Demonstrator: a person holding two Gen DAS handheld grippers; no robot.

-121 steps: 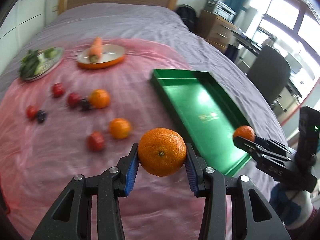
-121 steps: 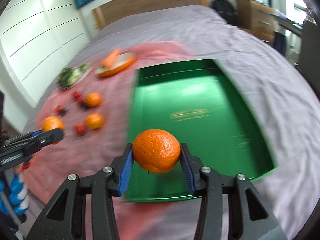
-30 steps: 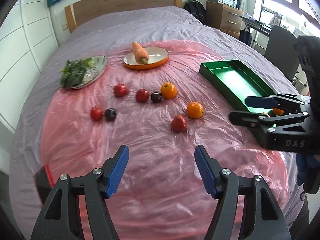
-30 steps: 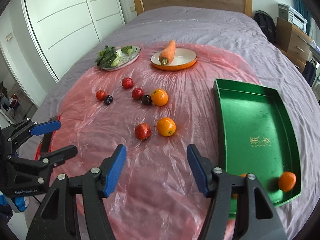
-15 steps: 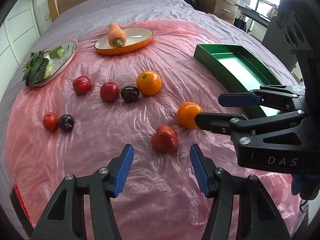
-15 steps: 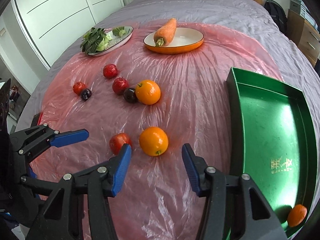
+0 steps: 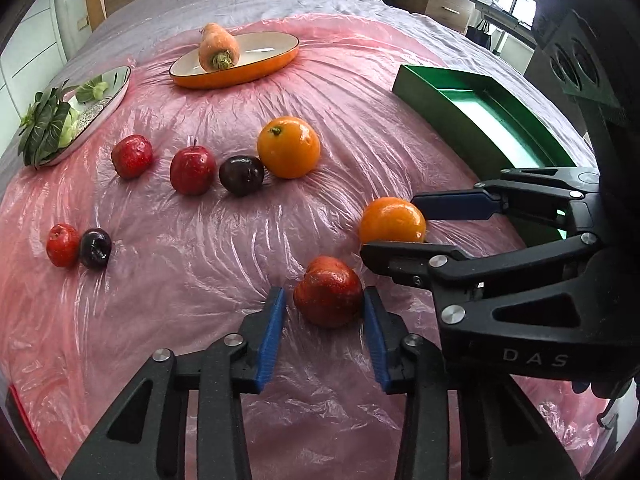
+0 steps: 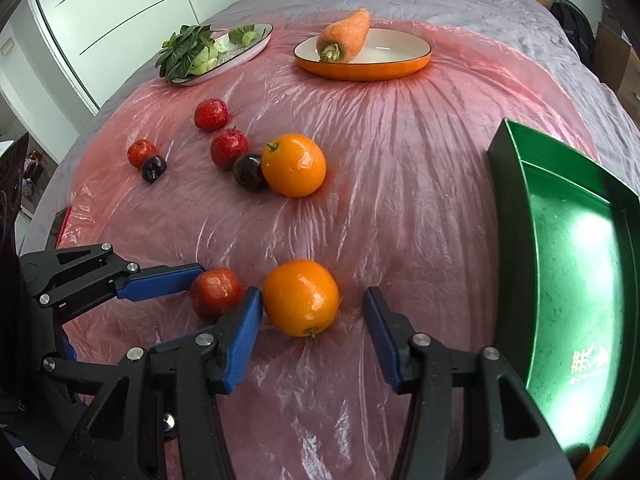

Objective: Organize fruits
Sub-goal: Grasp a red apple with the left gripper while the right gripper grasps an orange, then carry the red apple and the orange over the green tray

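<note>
Seen from left to right on the pink plastic sheet, your left gripper came first: it straddled the red apple, one blue pad on each side of the fruit. Its jaws had just been closing and stood narrow, the right pad at the apple's skin and a thin sliver of sheet showing by the left pad, so the squeeze looked not quite finished. The apple sat straight ahead between your fingertips, with no sideways shift needed. Next to the right, almost touching that apple, lay the near orange, and your right gripper bracketed it. Those jaws had also just been closing but stood wider: the left pad was at the orange's side, while a clear gap remained between the fruit and the right pad. The orange therefore sat off-centre toward the left finger, and that was the relation your grasp hinged on, since a one-sided close would likely nudge it toward the apple. Farthest right waited the green tray, its long axis running away from you, nearer your right hand than your left. An orange shape showed at its near corner.
</note>
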